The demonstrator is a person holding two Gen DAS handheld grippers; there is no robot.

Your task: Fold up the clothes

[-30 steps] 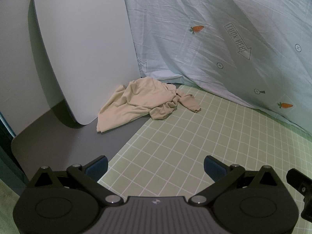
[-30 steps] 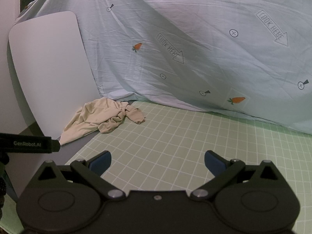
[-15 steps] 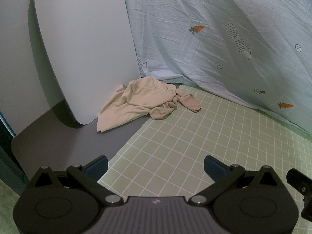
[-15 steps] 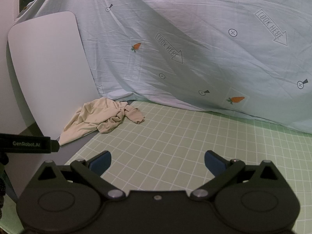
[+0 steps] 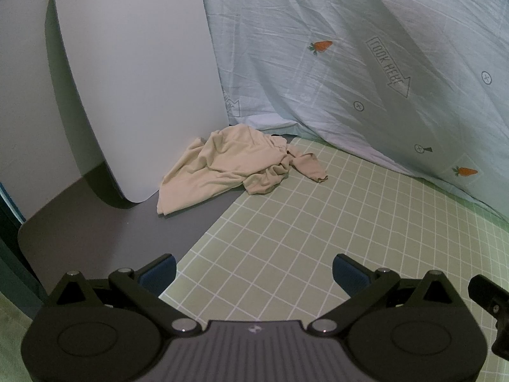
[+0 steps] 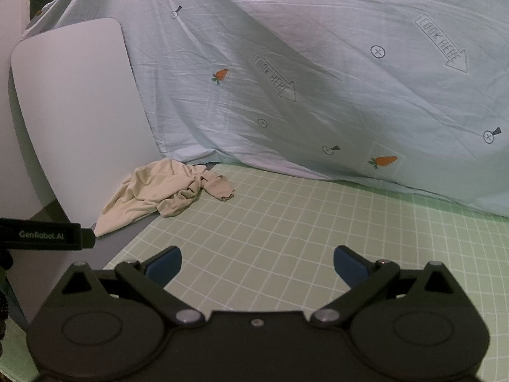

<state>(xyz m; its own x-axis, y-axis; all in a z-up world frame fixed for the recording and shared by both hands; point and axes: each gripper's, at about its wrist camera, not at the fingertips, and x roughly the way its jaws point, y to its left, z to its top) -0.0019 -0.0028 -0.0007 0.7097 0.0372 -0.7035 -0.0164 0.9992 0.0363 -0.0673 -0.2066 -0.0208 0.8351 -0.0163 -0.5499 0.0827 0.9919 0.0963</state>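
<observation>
Beige garment [image 5: 233,165] lies crumpled, untouched, far ahead of both claws.
Nothing has shifted in the past second: left claw [image 5: 254,270] and right claw [image 6: 257,265] hover spread and empty over the green grid mat [image 5: 318,238]; folding hasn't begun.

Pale blue sheet [image 6: 318,63] is showing "LOOK HERE" arrows; black strap [image 6: 41,234] is reading "GenRobot.AI".

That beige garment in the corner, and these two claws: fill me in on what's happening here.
A person holds a claw in each hand to fold clothes, but nothing is grasped yet. The left claw and right claw are both open and empty above the green grid mat. The beige garment lies crumpled at the far corner, partly on the mat and partly on the grey surface, against the white board. No fold has begun.
</observation>
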